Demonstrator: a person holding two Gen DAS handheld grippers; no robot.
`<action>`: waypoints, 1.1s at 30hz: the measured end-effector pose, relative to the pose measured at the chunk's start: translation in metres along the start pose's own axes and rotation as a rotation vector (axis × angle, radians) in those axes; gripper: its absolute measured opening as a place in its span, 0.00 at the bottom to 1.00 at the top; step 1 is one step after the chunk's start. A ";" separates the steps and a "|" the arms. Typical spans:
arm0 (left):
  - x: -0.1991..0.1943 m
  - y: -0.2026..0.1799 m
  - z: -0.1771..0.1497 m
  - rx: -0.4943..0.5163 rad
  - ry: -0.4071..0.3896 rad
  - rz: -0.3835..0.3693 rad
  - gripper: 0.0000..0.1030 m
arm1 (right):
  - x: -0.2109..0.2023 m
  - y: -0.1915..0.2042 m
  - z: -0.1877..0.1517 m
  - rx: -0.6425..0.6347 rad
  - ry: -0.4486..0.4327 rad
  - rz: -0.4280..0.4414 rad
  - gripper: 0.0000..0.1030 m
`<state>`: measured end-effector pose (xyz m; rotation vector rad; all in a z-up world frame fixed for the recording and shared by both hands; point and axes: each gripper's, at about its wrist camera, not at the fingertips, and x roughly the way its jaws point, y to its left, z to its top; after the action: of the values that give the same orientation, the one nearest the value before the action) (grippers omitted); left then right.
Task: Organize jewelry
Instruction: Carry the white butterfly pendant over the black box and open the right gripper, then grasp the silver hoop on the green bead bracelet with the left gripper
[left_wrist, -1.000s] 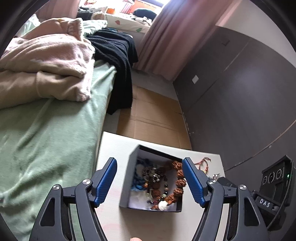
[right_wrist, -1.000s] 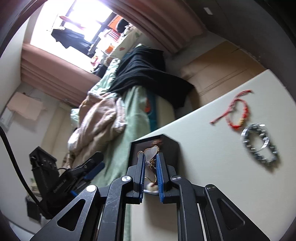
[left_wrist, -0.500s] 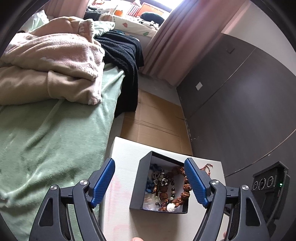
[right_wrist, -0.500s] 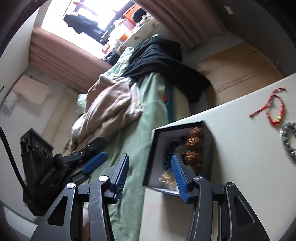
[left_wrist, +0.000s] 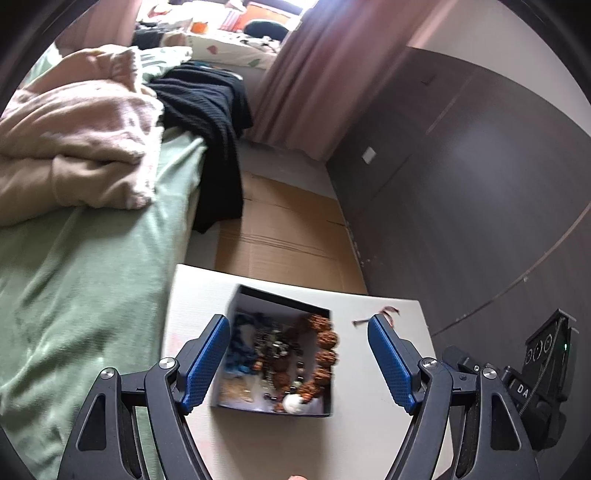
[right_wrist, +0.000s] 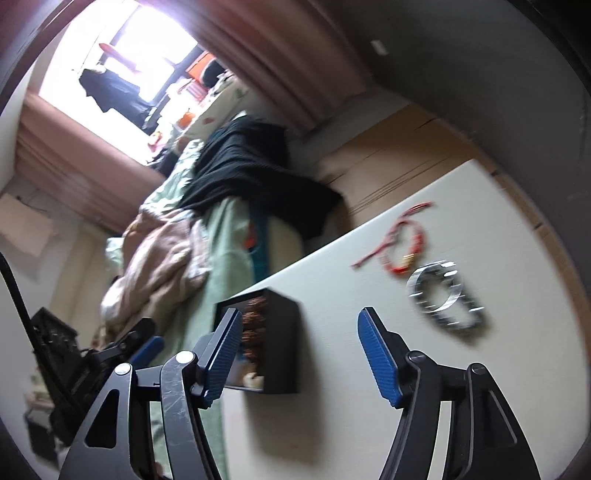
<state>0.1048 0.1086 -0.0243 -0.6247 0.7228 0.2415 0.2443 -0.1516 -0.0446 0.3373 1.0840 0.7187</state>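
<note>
On the white table (right_wrist: 332, 406) beside the bed, both tools gape empty: the left tool (left_wrist: 299, 360) hovers over the black box (left_wrist: 275, 350) heaped with beads, the right tool (right_wrist: 295, 354) nearer two loose bracelets. The red cord bracelet (right_wrist: 402, 240) looks limp and light; the silver link bracelet (right_wrist: 443, 297), heavier and slippery, is best pinched across one side.

A home bedroom: bed (left_wrist: 85, 258) with rumpled blankets (left_wrist: 77, 136), curtains (left_wrist: 314, 66), dark wardrobe (left_wrist: 461, 177).

Motion blur smears the silver bracelet (right_wrist: 445, 299) and red cord bracelet (right_wrist: 402, 240); box contents (left_wrist: 280, 354) tangle indistinctly.
</note>
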 end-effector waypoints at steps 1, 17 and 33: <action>0.001 -0.005 -0.001 0.011 0.001 -0.002 0.75 | -0.004 -0.005 0.002 0.003 -0.001 -0.012 0.64; 0.042 -0.087 -0.031 0.186 0.092 -0.051 0.69 | -0.022 -0.086 0.014 0.238 0.032 -0.145 0.64; 0.122 -0.177 -0.066 0.331 0.261 -0.080 0.33 | -0.059 -0.141 0.024 0.349 0.021 -0.101 0.64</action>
<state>0.2311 -0.0722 -0.0663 -0.3704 0.9625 -0.0365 0.3012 -0.2920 -0.0751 0.5696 1.2387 0.4423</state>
